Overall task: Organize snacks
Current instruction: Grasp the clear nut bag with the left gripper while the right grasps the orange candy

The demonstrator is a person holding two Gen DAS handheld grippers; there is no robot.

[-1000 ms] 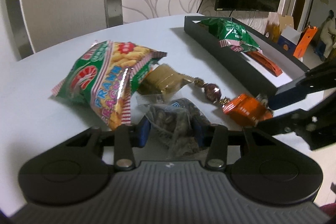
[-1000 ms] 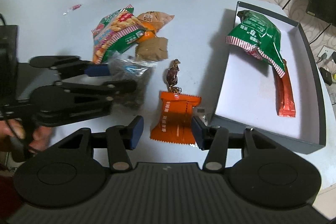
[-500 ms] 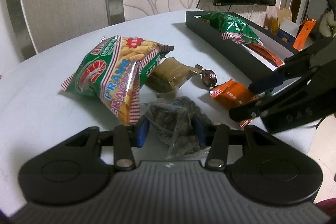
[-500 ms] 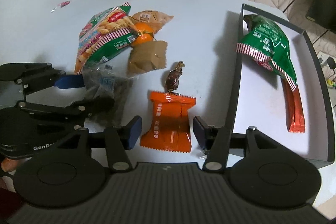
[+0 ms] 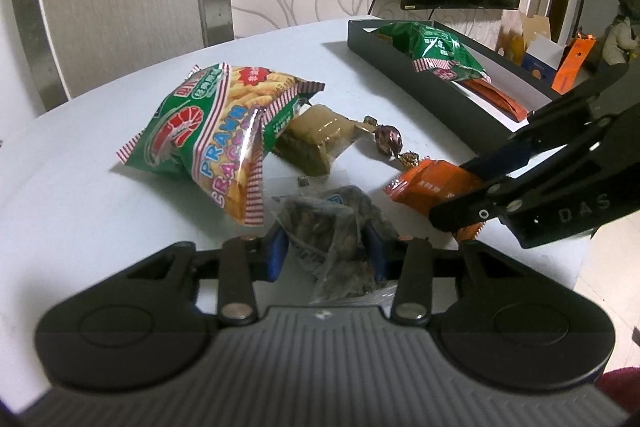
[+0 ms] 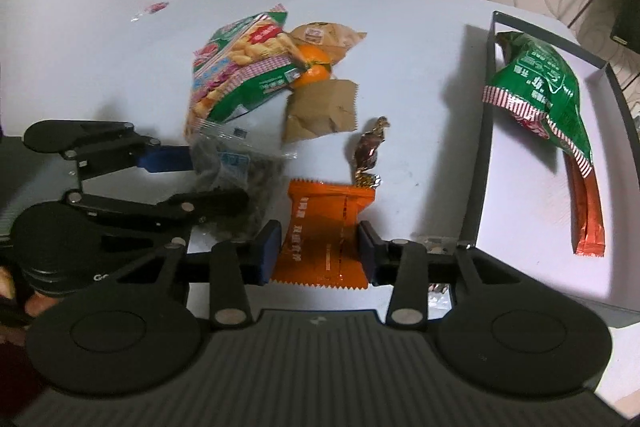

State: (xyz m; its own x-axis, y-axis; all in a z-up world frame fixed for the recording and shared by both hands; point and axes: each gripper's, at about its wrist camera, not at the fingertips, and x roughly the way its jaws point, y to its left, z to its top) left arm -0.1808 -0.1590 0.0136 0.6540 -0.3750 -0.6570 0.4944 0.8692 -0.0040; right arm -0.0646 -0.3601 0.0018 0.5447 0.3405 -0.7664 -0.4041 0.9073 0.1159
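Observation:
My left gripper (image 5: 326,251) has a clear bag of dark snacks (image 5: 332,227) bunched between its blue pads, and its jaws are closing on it. The jaws of my right gripper (image 6: 320,251) are closing too, with both pads against the sides of an orange packet (image 6: 320,227) that lies flat on the table. In the right wrist view the left gripper (image 6: 208,179) and its bag (image 6: 236,171) sit just left of that packet. A dark tray (image 6: 478,147) to the right holds a green bag (image 6: 540,83) and a red stick pack (image 6: 588,211).
Loose on the white table (image 5: 80,187) are a prawn cracker bag (image 5: 212,131), a brown packet (image 5: 316,143), a foil-wrapped candy (image 5: 388,141), an orange fruit (image 6: 312,67) and a tan packet (image 6: 324,35). The table's edge runs close behind both grippers.
My right gripper has slid forward over the orange packet and its jaws have narrowed onto it. The left gripper has stayed put around the clear bag, its pads a little closer.

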